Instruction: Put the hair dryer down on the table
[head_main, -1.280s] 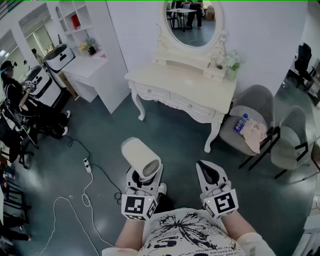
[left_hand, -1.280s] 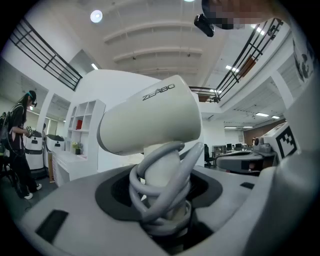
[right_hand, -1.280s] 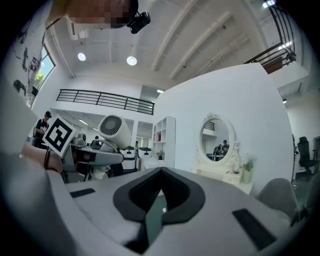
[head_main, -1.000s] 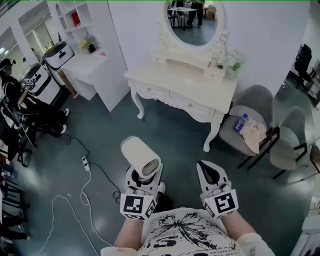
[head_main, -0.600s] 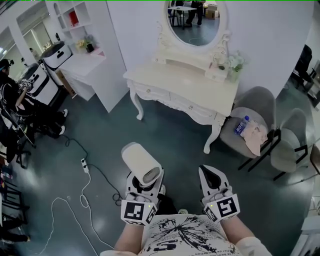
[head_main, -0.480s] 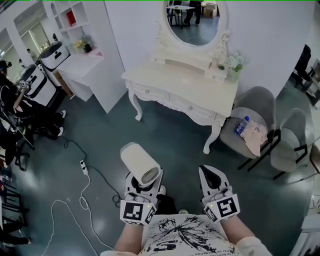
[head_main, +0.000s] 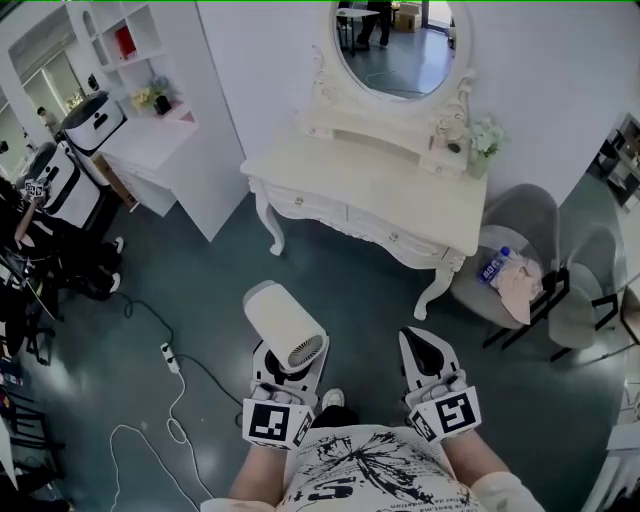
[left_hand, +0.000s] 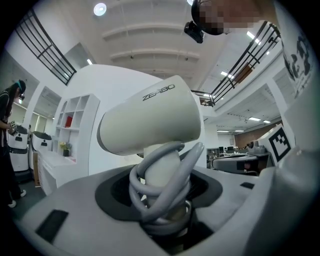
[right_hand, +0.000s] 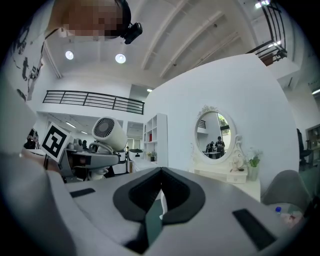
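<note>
A cream hair dryer (head_main: 283, 327) stands upright in my left gripper (head_main: 285, 372), barrel pointing forward and left, rear grille toward me. In the left gripper view the jaws are shut on its handle (left_hand: 161, 176), which has a grey cord coiled round it, below the barrel (left_hand: 150, 120). My right gripper (head_main: 428, 352) hangs beside it, shut and holding nothing; in the right gripper view its jaws meet at a thin slit (right_hand: 159, 192), with the hair dryer (right_hand: 111, 132) off to the left. The white dressing table (head_main: 370, 185) stands ahead, its top bare at the front.
An oval mirror (head_main: 400, 45) and a small plant (head_main: 487, 140) sit at the table's back. Grey chairs (head_main: 520, 215) with a bottle (head_main: 497, 266) stand to the right. A white desk (head_main: 150, 140) and a seated person (head_main: 40, 240) are left. A power strip (head_main: 170, 358) lies on the floor.
The dressing table has come closer and larger in the head view as I moved forward. Both grippers keep the same pose, the hair dryer still held in the left.
</note>
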